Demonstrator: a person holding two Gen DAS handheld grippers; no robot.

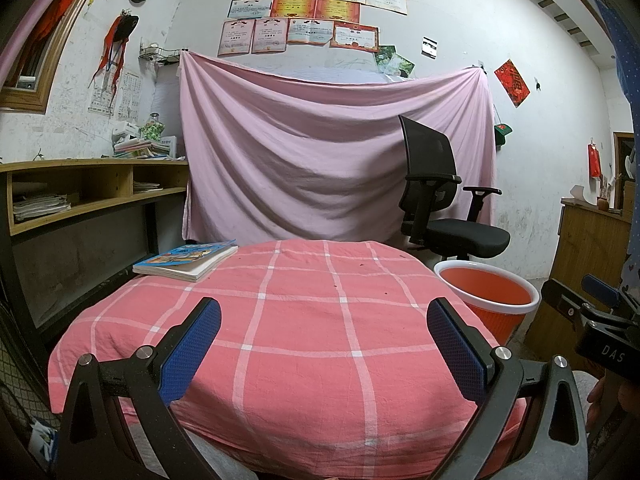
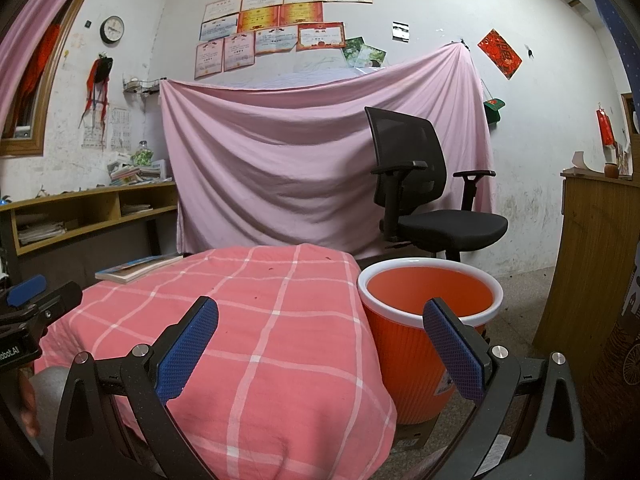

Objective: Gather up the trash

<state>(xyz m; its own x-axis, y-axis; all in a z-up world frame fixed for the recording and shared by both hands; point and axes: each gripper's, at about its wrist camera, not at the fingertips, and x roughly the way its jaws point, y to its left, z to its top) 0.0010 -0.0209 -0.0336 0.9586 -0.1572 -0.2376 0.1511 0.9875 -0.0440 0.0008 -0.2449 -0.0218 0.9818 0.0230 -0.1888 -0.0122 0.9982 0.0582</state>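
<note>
Both hand-held grippers, left (image 1: 324, 344) and right (image 2: 320, 344), spread wide, grasping nothing. Orange bin (image 2: 430, 300) just ahead-right of right one; no trash visible on counter (image 1: 300, 360).

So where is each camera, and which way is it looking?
Left wrist: sits behind the open left gripper, looking over the checked tablecloth toward the pink sheet; the right gripper shows at the right edge.
Right wrist: sits behind the open right gripper, facing the same way, nearer the orange bin; the left gripper shows at the left edge.
Shared: tablecloth, book, bin, office chair, sheet.
</note>
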